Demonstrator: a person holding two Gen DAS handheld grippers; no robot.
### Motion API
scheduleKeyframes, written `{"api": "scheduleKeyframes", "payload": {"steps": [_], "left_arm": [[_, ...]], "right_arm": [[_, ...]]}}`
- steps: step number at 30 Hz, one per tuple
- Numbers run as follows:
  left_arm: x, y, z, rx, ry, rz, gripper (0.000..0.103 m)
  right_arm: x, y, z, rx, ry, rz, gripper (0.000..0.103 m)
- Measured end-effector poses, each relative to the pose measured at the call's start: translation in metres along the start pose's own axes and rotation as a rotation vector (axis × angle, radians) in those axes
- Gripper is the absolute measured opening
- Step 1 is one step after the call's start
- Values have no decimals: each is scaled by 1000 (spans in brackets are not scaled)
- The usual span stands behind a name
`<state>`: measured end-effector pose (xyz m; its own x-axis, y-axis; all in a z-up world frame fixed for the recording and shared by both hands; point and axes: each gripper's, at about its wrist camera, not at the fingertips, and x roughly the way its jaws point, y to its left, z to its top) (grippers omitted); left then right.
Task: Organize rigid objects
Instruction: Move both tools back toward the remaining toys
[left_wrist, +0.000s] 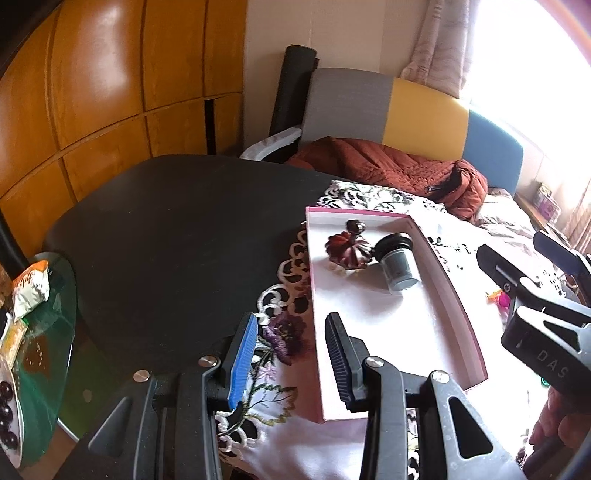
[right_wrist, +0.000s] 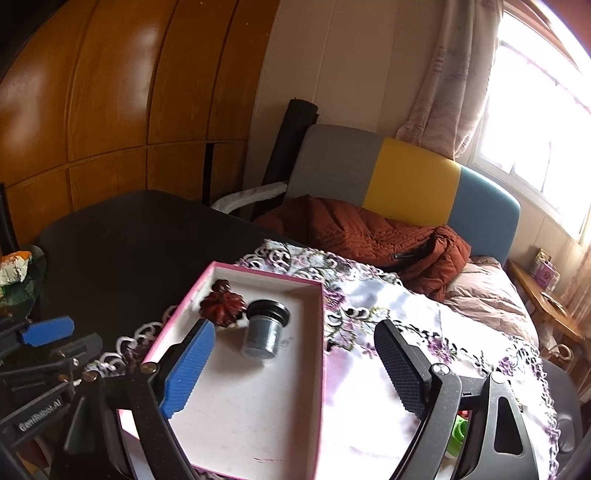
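- Two things already lie in the box (left_wrist: 391, 332), ahead of the left tool (left_wrist: 291, 354): a dark red flower-shaped ornament (left_wrist: 347, 249) and a small grey jar with a black lid (left_wrist: 397, 264), touching each other near the box's far end.
- Most of the box floor nearer the tools is bare, so the sorting looks only partly done.
- Some small bright pieces show outside the box: a pink and orange bit (left_wrist: 498, 297) beyond the right tool (right_wrist: 295, 362) in the left view, and a green piece (right_wrist: 458, 435) under the right tool's right finger. What they are is too small to tell; they are likely what is left to put away.
- Left tool: jaws narrow with nothing between them, angled down over the box's near left corner and the embroidered cloth (left_wrist: 280, 332) on the dark counter (left_wrist: 177, 240).
- Right tool: jaws wide and empty, tilted down, its blue finger over the box and its black finger over the cloth to the right.
- Part of a hand (left_wrist: 554, 417) grips the right tool's handle.
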<state>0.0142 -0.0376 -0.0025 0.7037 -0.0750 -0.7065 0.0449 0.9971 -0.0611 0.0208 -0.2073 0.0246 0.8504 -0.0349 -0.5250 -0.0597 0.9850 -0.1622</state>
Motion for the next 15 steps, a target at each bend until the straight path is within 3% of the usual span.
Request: {"api": "scheduleKeyframes", "payload": {"steps": [7,15], "left_arm": [[4,-35,4,85,12,-67,38],[14,-102,9,223,38,-200,38]], "right_arm": [[12,-45,-16,11,76,-53,89],[27,-146,-42,121,197,-161,89]]}}
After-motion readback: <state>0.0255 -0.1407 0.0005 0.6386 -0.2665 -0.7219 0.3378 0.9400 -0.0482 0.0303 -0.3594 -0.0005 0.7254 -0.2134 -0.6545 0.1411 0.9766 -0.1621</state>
